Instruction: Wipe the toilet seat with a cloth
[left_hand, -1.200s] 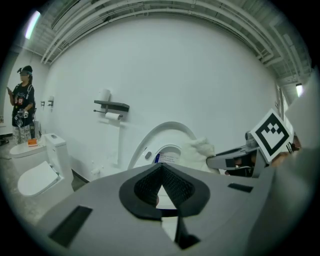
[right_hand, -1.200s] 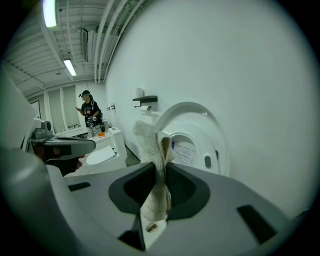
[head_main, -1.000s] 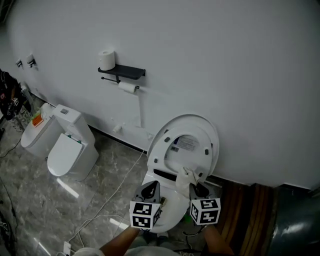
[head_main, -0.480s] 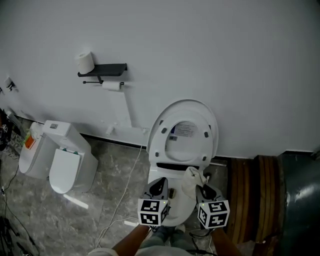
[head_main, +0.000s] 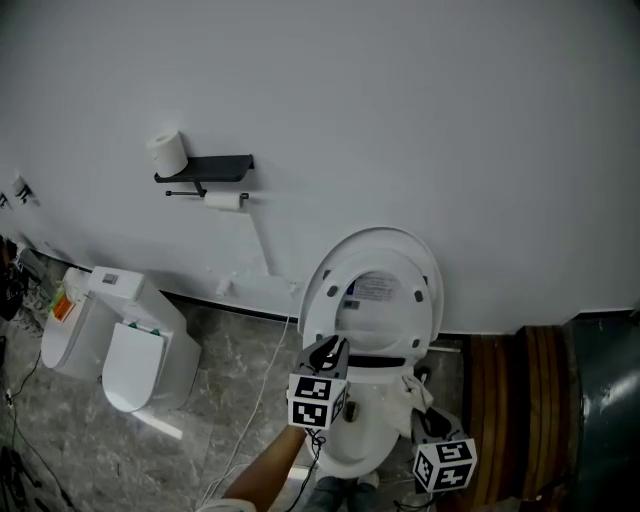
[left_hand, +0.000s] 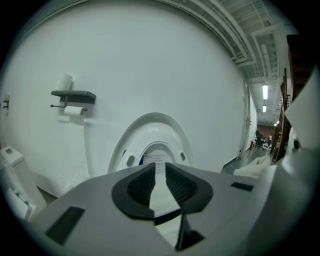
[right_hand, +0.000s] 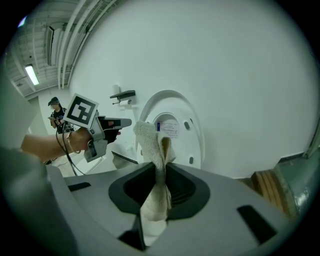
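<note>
The white toilet stands against the wall with its lid (head_main: 375, 290) raised; the seat and bowl (head_main: 362, 445) lie below it. My left gripper (head_main: 332, 348) hovers over the bowl's left rim and points at the lid (left_hand: 152, 125). Its jaws have just been opening to a narrow gap, with nothing between them (left_hand: 160, 182). My right gripper (head_main: 425, 412) is at the bowl's right side, shut on a white cloth (right_hand: 152, 150) that sticks up from the jaws (right_hand: 159, 186). The cloth (head_main: 412, 388) shows above the bowl's right rim. The left gripper (right_hand: 119, 123) also appears in the right gripper view, left of the lid.
A black wall shelf (head_main: 215, 165) carries a paper roll (head_main: 168, 152), with a second roll under it. Two more white toilets (head_main: 140, 345) stand at the left. A cable (head_main: 255, 410) runs over the marble floor. Wooden rings (head_main: 510, 400) and a dark metal drum (head_main: 605, 410) crowd the right.
The left gripper has moved up toward the raised lid and its jaws have parted slightly. The right gripper has drawn down and to the right with the cloth.
</note>
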